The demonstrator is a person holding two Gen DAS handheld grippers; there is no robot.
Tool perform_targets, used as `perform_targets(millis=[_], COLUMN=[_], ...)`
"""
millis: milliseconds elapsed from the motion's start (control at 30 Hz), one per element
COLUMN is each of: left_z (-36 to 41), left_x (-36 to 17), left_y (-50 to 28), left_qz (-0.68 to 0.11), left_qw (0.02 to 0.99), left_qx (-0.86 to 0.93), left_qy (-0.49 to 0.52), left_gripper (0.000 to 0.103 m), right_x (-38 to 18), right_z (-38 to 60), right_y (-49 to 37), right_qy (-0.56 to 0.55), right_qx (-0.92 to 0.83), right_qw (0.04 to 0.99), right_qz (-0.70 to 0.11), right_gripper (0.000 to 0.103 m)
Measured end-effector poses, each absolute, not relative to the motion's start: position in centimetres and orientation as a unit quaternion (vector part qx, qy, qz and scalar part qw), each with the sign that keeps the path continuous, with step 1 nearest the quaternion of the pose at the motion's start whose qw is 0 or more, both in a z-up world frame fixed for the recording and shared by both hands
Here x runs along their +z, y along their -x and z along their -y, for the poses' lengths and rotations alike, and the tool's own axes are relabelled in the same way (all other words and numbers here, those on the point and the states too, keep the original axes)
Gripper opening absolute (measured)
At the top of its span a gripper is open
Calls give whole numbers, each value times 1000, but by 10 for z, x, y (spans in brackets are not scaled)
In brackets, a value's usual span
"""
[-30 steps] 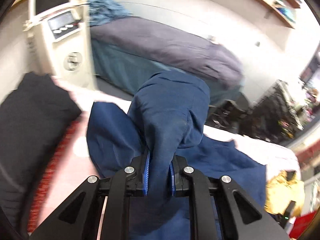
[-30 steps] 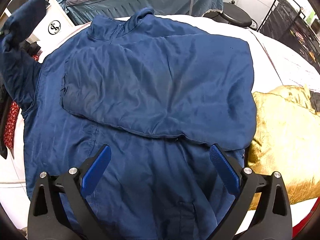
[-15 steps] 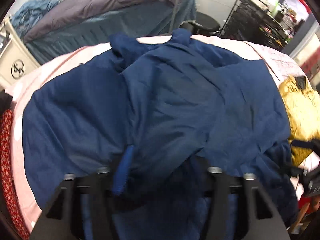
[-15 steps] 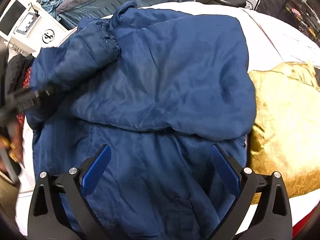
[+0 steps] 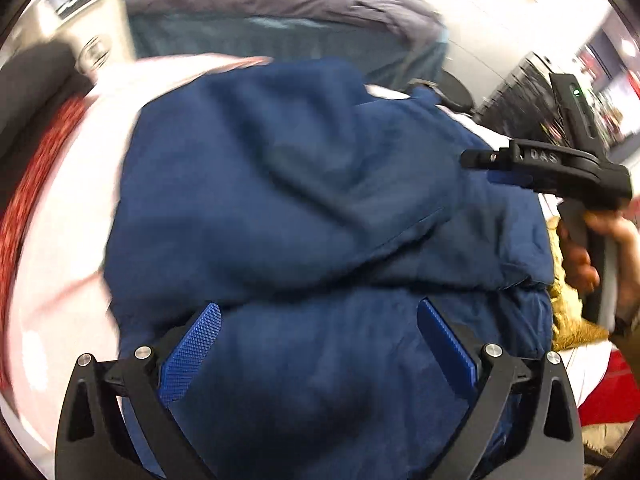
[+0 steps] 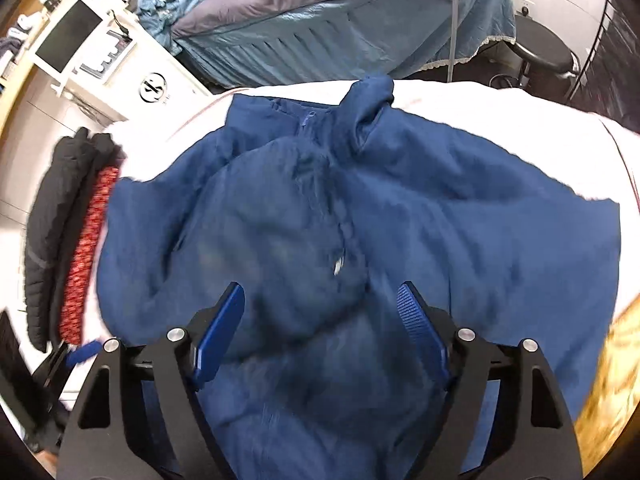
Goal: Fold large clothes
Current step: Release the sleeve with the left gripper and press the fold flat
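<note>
Blue jacket lies spread mid-bed, sleeves folded in. Left gripper opening wide, empty; right gripper closing, nothing pinched yet. Next: grasp hem, fold toward collar.

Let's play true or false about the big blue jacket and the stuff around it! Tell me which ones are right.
1. The blue jacket lies on a white bed. True.
2. The left gripper is squeezing a sleeve. False: nothing is pinched between its pads.
3. A gold cloth sits beside the jacket. True.
4. The jacket is bright green. False: it is dark blue.
5. A black and a red garment lie side by side at the bed's edge. True.
</note>
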State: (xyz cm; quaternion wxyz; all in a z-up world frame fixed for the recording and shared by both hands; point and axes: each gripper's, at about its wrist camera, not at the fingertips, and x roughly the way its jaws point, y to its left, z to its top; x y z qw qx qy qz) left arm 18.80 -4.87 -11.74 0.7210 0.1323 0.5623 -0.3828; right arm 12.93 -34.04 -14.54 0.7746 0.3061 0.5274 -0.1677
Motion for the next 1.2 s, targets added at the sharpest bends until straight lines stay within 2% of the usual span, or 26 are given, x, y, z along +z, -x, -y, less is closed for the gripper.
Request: perform_targets(millis=[67,100,133,167,200,233,333,567,667,733,800,867,900,967,1000,1067,1200], left_z=[25,18,10,2,-2,-6,-7,25,42,55,66,75,79,81,80,77,70], left_x=[-121,-124,-126,-129,-130,-130,-126,-107,-106,-109,-113,-118,-119,-119,-118,-116,-109], left_y=[-194,-196,-198,-201,-202,-204,-212,-225,-227,-226,-223,-218,-215,-211,-209,-209,-222], left_qz=[-572,-576,-580,-587,-591,-593,-587,-554,-548,-552,-556,-556,-554,-548,-544,-541,-535], left_qw=[727,729,730,730,730,731,741,762,764,759,753,749,749,751,753,755,768], left_qx=[-360,-351,-342,-332,-326,-321,-314,-324,-327,-330,-335,-335,-334,-336,-337,-336,-319], left_qy=[-122,-118,-116,-111,-106,-100,-89,-86,-96,-100,-109,-129,-142,-152,-155,-156,-145], left_gripper=[97,97,97,97,97,97,97,97,97,97,97,97,97,97,97,97,97], right_x=[-156,-162,-165,-171,-175,-174,-148,-82,-80,-98,-124,-145,-153,-156,-154,-144,-108], right_z=[342,342,341,338,333,331,315,290,287,281,277,277,279,283,287,294,298], right_y=[-139,-141,-143,-146,-148,-147,-144,-104,-87,-78,-74,-69,-65,-57,-53,-47,-48], right_qy=[-298,-297,-299,-308,-313,-311,-273,-199,-203,-217,-246,-280,-296,-318,-327,-330,-255], right_qx=[-168,-164,-158,-145,-137,-136,-147,-213,-221,-223,-222,-225,-231,-245,-250,-265,-311], right_qw=[773,770,769,763,757,757,783,814,806,784,752,724,712,704,703,707,745], right_qz=[-535,-540,-543,-549,-556,-559,-539,-502,-510,-537,-570,-589,-593,-585,-580,-567,-532], right_gripper=[78,70,55,47,30,24,20,19,19,20,27,42,49,52,59,61,61])
